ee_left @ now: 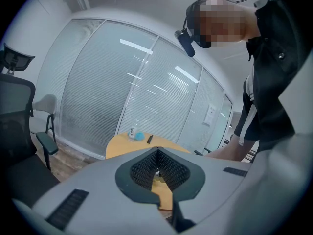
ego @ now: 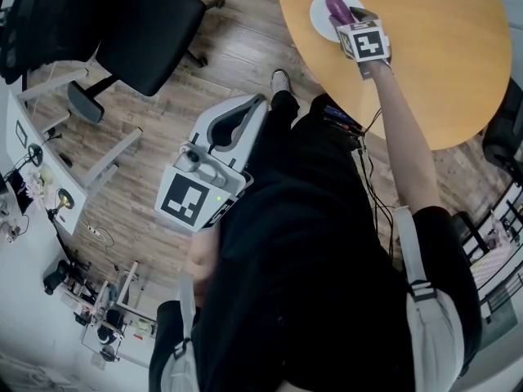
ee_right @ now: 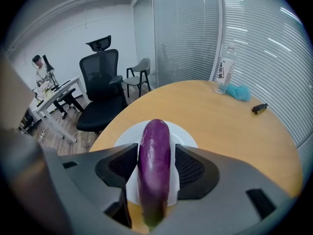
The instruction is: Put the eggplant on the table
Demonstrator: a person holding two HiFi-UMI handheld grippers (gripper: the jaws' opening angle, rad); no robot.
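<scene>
Lying on a round white plate [ee_right: 185, 137], the glossy long purple eggplant [ee_right: 154, 165] sits between the jaws of the released right tool [ee_right: 155, 151]; the left tool [ee_left: 157, 153] is clenched empty.

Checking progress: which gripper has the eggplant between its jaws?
The right gripper, open around the eggplant over the white plate; the left gripper is shut and empty.

Head view: we look steeply down; table [ego: 458, 64] at one o'clock.
Left gripper view: level, table [ee_left: 118, 145] distant.
Right gripper view: close above table [ee_right: 234, 126].
We share: table.
</scene>
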